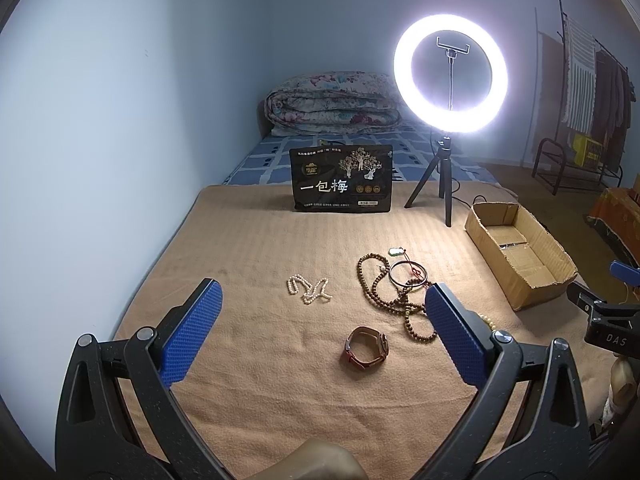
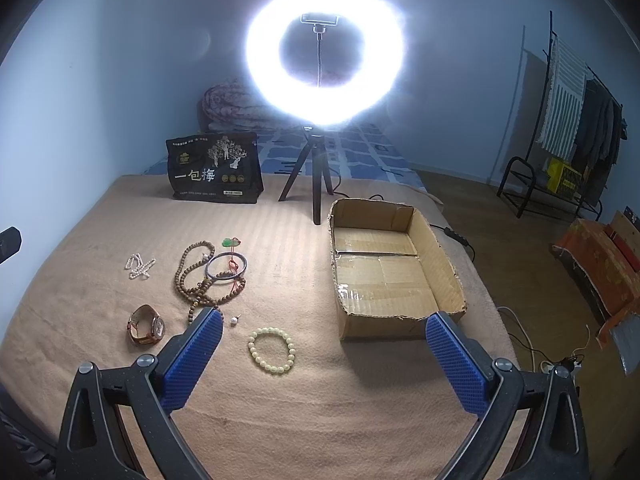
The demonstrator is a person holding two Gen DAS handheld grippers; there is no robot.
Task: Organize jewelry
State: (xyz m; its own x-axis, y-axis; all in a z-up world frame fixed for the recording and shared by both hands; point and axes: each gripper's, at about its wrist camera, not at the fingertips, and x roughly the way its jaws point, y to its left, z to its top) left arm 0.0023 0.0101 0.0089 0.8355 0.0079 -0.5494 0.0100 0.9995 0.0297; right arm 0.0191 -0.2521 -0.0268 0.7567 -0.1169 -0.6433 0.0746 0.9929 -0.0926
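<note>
Jewelry lies loose on a tan blanket (image 1: 260,248). A brown-strapped watch (image 1: 366,347) sits just ahead of my left gripper (image 1: 322,308), which is open and holds nothing. Farther off are a white pearl strand (image 1: 308,289), a long brown bead necklace (image 1: 382,292), a metal bangle (image 1: 408,275) and a green pendant on red cord (image 1: 396,251). My right gripper (image 2: 324,338) is open and holds nothing, above a pale yellow bead bracelet (image 2: 272,350) and a small pearl stud (image 2: 233,321). An open cardboard box (image 2: 384,268) with nothing inside stands to the right of the jewelry.
A lit ring light on a tripod (image 2: 316,184) and a black snack bag (image 2: 216,172) stand at the far edge of the blanket. A folded quilt (image 1: 332,104) lies behind. A clothes rack (image 2: 568,128) and cables (image 2: 520,328) are on the floor at right.
</note>
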